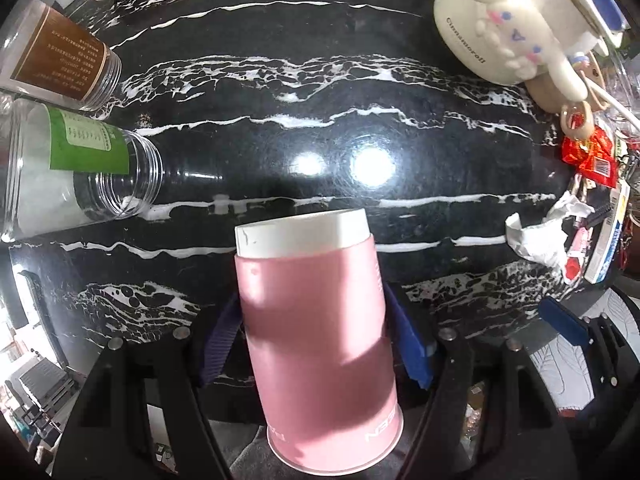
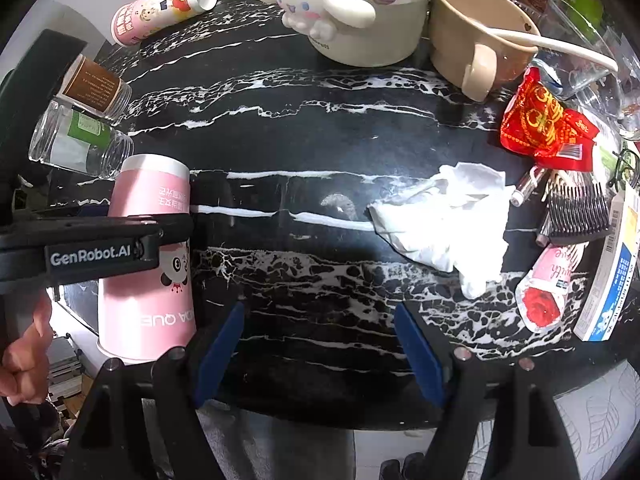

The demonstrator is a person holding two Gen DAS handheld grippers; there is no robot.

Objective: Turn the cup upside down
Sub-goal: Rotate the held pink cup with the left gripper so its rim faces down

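Note:
A pink paper cup [image 1: 316,336] with a white base band is held in my left gripper [image 1: 316,340], whose blue pads press on both of its sides. The cup is upside down, base up and rim down, at the near edge of the black marble table [image 1: 320,128]. In the right wrist view the same cup [image 2: 148,264] shows at the left, clamped by the left gripper's black body. My right gripper [image 2: 320,344] is open and empty above the table's front edge, to the right of the cup.
Two clear jars [image 1: 76,164] lie on their sides at the left. A white Cinnamoroll pot [image 2: 360,12] and a beige mug [image 2: 480,36] with a spoon stand at the back. A crumpled tissue [image 2: 444,216], red wrappers [image 2: 548,124] and a comb [image 2: 580,208] lie at the right.

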